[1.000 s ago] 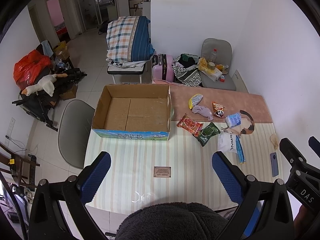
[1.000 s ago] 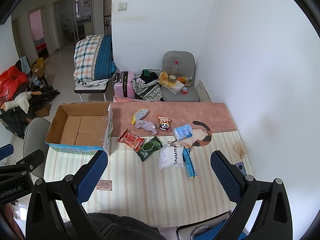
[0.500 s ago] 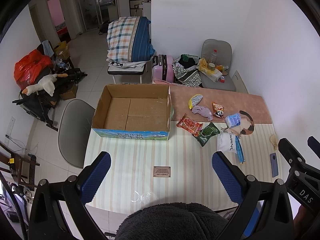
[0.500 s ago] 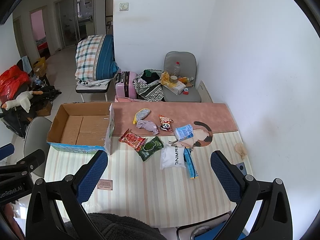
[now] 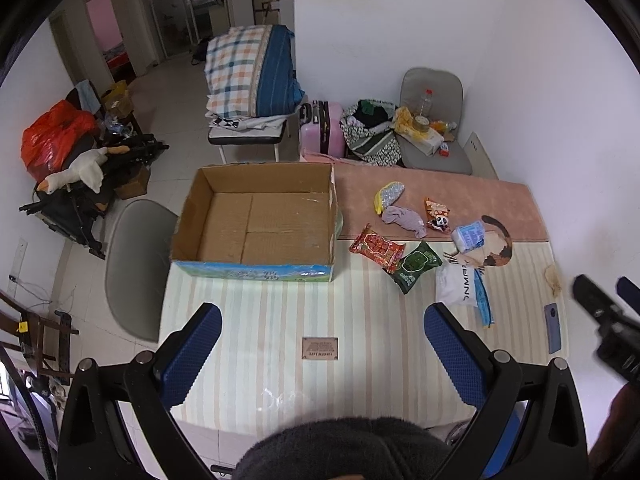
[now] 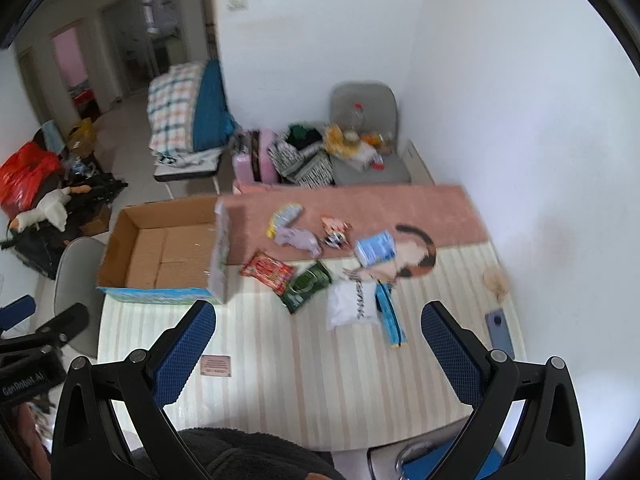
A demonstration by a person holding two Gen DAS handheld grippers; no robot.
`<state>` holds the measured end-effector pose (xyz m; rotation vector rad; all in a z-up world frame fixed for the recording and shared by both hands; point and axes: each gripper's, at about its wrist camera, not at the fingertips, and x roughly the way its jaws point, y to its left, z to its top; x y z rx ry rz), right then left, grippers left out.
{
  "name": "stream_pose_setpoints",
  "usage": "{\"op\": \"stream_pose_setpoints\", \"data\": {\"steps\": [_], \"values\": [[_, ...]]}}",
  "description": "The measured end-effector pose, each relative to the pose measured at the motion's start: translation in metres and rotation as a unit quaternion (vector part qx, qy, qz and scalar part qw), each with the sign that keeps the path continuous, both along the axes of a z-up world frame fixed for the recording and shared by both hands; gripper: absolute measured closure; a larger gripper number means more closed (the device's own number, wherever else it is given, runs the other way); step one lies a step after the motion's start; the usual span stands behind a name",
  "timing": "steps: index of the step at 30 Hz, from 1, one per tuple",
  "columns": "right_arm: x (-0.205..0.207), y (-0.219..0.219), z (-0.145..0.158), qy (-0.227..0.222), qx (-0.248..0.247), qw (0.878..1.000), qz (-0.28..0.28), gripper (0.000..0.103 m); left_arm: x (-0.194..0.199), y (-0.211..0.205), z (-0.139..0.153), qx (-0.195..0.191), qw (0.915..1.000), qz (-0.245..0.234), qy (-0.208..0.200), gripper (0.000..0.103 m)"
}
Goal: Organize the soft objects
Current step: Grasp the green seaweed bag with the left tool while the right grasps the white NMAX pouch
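An open, empty cardboard box point(image 5: 264, 224) point(image 6: 160, 252) stands on the left of the table. To its right lies a cluster of soft packets: a red snack bag point(image 5: 376, 246) point(image 6: 266, 272), a green pack point(image 5: 416, 266) point(image 6: 306, 286), a white bag point(image 5: 456, 286) point(image 6: 352, 306), a blue tissue pack point(image 5: 470, 236) point(image 6: 376, 248), a grey cloth point(image 5: 402, 218) point(image 6: 298, 238), a yellow pouch point(image 5: 388, 196) and a panda snack bag point(image 5: 438, 216). My left gripper point(image 5: 322, 350) is open, high above the near table. My right gripper point(image 6: 318, 346) is open and empty, also high.
A phone point(image 5: 553, 328) point(image 6: 500, 334) lies near the table's right edge by the wall. A small brown tag point(image 5: 320, 349) lies on the striped cloth. A pink mat point(image 5: 460, 204) covers the table's far part. A grey chair point(image 5: 136, 264) stands left of the table.
The right wrist view has swung and blurred, moving toward the packets. In the left wrist view the right gripper has shifted up and away at the right edge. No object moved.
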<state>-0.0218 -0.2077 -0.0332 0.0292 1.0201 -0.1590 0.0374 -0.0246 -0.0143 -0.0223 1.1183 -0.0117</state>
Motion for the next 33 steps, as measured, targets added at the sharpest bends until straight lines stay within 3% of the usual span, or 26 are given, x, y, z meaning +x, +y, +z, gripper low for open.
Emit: {"op": "stream_pose_setpoints", "data": {"steps": [5, 8, 11, 15, 22, 26, 28, 31, 33], "values": [[0.056, -0.075, -0.074, 0.083, -0.015, 0.994, -0.063, 0.000, 0.060, -0.038, -0.067, 0.037, 0.9972, -0.045, 0.046, 0.000], [0.086, -0.116, -0.141, 0.145, -0.023, 0.987, -0.072, 0.000, 0.089, -0.063, -0.109, 0.062, 0.9922, -0.078, 0.076, 0.000], [0.108, -0.147, -0.207, 0.198, 0.013, 0.977, -0.077, 0.000, 0.114, -0.091, -0.156, 0.081, 0.9843, -0.112, 0.110, 0.000], [0.137, -0.152, -0.290, 0.252, 0.072, 0.963, -0.066, 0.000, 0.137, -0.116, -0.212, 0.100, 0.9732, -0.140, 0.152, 0.001], [0.185, -0.119, -0.396, 0.314, 0.074, 0.946, -0.027, 0.000, 0.170, -0.146, -0.280, 0.144, 0.9554, -0.176, 0.188, 0.007], [0.191, -0.116, -0.428, 0.341, 0.063, 0.938, -0.016, 0.000, 0.186, -0.164, -0.300, 0.149, 0.9462, -0.210, 0.196, 0.012], [0.183, -0.129, -0.428, 0.342, 0.079, 0.936, -0.034, 0.002, 0.193, -0.175, -0.308, 0.147, 0.9419, -0.229, 0.197, 0.020], [0.166, -0.155, -0.427, 0.343, 0.094, 0.933, -0.061, 0.005, 0.201, -0.194, -0.320, 0.142, 0.9318, -0.266, 0.203, 0.020], [0.154, -0.168, -0.430, 0.349, 0.107, 0.929, -0.065, 0.005, 0.205, -0.213, -0.334, 0.142, 0.9205, -0.296, 0.212, 0.020]]}}
